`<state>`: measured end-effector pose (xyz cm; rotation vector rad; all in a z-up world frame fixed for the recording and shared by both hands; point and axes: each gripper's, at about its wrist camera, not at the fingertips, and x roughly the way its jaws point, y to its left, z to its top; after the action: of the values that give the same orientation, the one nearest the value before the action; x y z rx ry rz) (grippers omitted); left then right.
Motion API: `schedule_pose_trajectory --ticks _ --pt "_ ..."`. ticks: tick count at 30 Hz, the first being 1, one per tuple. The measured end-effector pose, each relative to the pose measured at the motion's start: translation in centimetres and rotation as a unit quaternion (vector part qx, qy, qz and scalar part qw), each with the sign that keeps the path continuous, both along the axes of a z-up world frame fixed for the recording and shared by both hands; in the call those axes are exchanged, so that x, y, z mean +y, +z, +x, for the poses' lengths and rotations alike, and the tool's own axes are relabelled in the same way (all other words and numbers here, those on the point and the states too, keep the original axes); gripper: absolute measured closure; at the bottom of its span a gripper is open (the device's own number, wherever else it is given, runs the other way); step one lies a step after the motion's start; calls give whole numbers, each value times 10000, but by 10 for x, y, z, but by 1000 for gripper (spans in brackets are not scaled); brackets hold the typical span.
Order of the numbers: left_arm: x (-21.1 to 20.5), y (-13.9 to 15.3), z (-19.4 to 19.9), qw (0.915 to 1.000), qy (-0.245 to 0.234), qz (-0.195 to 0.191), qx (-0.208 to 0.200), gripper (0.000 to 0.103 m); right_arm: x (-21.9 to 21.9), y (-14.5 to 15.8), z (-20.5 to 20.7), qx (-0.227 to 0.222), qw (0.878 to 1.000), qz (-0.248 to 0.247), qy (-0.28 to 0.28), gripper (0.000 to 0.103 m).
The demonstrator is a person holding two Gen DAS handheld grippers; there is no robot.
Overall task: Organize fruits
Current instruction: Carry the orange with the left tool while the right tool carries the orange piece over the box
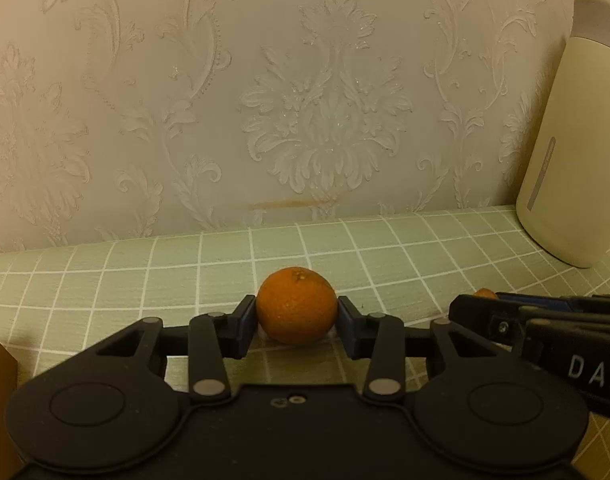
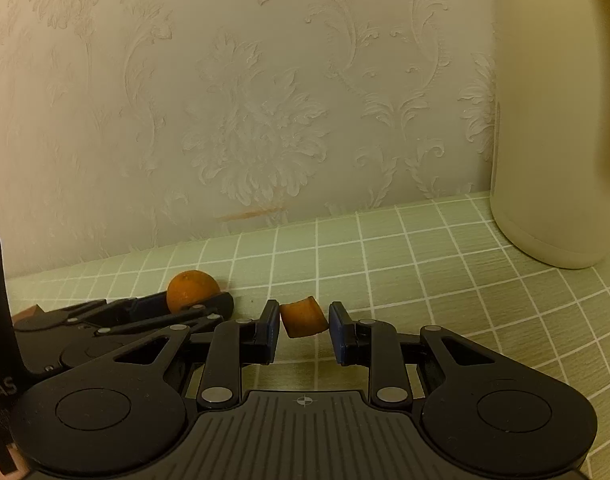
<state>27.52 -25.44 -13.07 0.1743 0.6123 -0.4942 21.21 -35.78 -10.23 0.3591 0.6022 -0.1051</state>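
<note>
- The left gripper (image 1: 297,322) has its blue pads pressed against either side of a small orange (image 1: 297,305), jaws only partly apart; the fruit sits on the green checked tablecloth (image 1: 385,248), just in front of the patterned wall (image 1: 305,100).
- The right gripper (image 2: 304,326) has an orange-coloured chunk (image 2: 304,317) between its pads; the left corner touches one pad, and a sliver of gap shows at the other, so whether it is firmly held cannot be told.
- Both tools slope downward, side by side and close together, the right one lying just to the right of the left.
- Risks, as a judgement: the round orange could roll or squirt out if the pads sit below its widest part; the loosely seated chunk could drop on lifting; the neighbouring tools could knock each other, or the cream container (image 2: 553,120) standing near the right.
</note>
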Motion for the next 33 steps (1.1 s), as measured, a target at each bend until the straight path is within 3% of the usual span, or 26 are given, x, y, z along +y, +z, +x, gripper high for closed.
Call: schedule_pose_trajectory --ticks 18,33 --pt "33 23 -48 9996 263 117 -51 71 18 10 -19 8 9998 -98 143 76" --pt "104 59 -136 9989 432 57 -179 71 72 39 -87 -180 9974 -271 639 76"
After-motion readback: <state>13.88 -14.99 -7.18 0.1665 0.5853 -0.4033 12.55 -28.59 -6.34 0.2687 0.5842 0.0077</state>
